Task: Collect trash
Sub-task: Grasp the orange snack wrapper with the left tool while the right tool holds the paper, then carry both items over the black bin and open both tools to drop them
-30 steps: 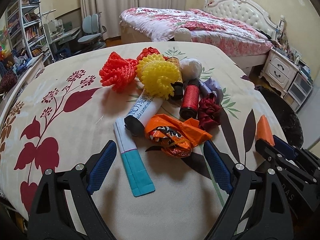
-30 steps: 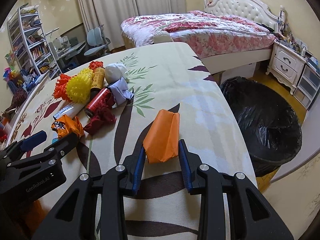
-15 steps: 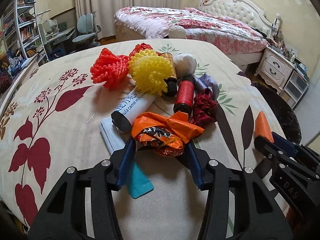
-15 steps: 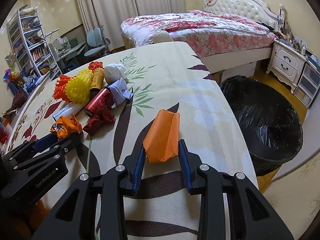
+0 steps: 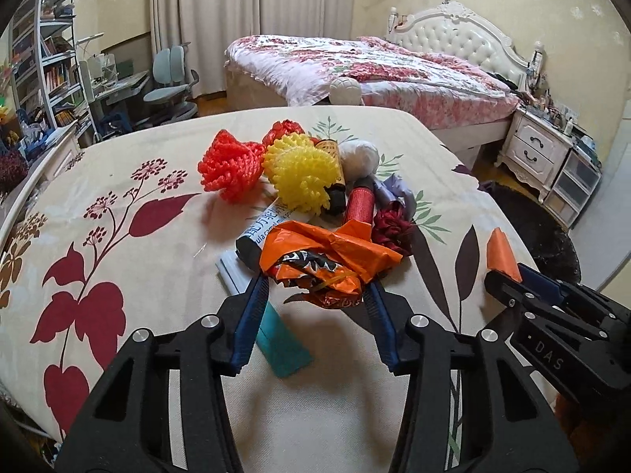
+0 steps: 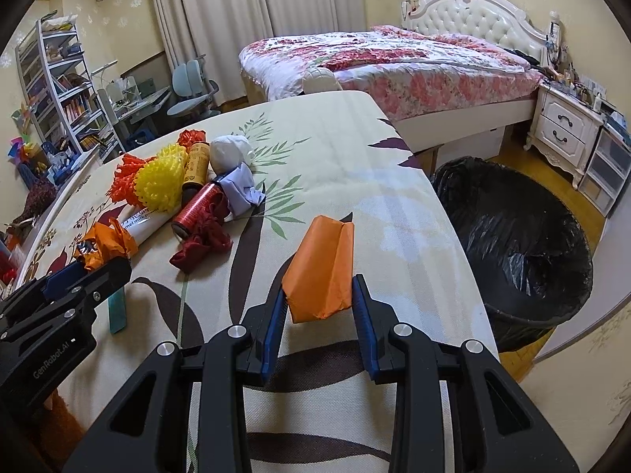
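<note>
Jaws of the left gripper [image 5: 317,289] had just closed on the crumpled orange foil wrapper [image 5: 327,262]; the right gripper [image 6: 318,301] clamped folded orange paper [image 6: 321,272]. Slack foil could slip free before the black-lined bin [image 6: 516,244] at three o'clock.

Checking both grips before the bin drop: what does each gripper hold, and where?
Left gripper: crumpled orange wrapper, by its near sides. Right gripper: folded orange paper, near end.
</note>
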Action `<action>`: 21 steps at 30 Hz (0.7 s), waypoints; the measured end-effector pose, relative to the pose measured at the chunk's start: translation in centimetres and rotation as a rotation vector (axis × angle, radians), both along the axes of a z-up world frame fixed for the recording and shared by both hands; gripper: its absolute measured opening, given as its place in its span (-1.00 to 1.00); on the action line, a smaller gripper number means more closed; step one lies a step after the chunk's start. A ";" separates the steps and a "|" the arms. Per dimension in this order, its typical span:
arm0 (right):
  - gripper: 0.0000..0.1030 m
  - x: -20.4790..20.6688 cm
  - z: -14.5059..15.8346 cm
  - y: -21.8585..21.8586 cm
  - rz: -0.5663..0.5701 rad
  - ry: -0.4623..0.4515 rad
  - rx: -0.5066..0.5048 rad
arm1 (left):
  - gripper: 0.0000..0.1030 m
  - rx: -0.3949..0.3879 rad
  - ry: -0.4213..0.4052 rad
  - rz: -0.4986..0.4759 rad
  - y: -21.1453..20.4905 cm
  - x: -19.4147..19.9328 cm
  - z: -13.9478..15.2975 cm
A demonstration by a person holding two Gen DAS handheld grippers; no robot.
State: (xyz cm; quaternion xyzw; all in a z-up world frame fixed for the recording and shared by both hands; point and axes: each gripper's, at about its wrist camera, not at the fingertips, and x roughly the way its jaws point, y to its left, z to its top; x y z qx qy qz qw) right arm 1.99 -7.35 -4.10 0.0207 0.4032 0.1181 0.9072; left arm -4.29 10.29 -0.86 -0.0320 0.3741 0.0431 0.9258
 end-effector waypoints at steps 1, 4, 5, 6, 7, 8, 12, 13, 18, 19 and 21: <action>-0.34 0.0 0.1 -0.1 -0.001 -0.003 0.000 | -0.07 -0.002 -0.003 -0.007 -0.2 0.0 0.2; -0.34 0.0 0.5 -0.4 -0.007 -0.013 -0.001 | -0.07 -0.015 0.000 -0.016 -0.4 0.5 0.4; -0.34 0.1 0.6 -0.5 -0.009 -0.016 -0.001 | -0.07 -0.016 0.000 -0.019 -0.5 0.7 0.5; -0.34 0.1 0.7 -0.7 -0.013 -0.019 -0.002 | -0.07 -0.017 0.000 -0.021 -0.6 0.9 0.5; -0.34 0.2 0.7 -0.8 -0.017 -0.021 -0.003 | -0.07 -0.021 -0.001 -0.026 -0.8 1.1 0.6; -0.34 0.2 0.8 -1.0 -0.022 -0.024 -0.004 | -0.07 -0.023 -0.002 -0.030 -1.1 1.3 0.6; -0.34 0.6 1.4 -2.1 -0.051 -0.039 -0.008 | -0.07 -0.016 -0.015 -0.051 -2.4 2.2 1.0; -0.34 0.8 1.5 -2.5 -0.059 -0.044 -0.009 | -0.07 -0.016 -0.018 -0.061 -2.9 2.6 1.1; -0.34 1.8 2.3 -5.1 -0.120 -0.070 -0.021 | -0.07 -0.016 -0.024 -0.108 -5.0 4.2 1.3; -0.35 2.0 2.4 -5.6 -0.134 -0.073 -0.023 | -0.07 -0.017 -0.025 -0.123 -5.7 4.7 1.3; -0.34 2.6 2.5 -6.9 -0.165 -0.079 -0.025 | -0.07 -0.013 -0.027 -0.145 -6.7 5.5 1.3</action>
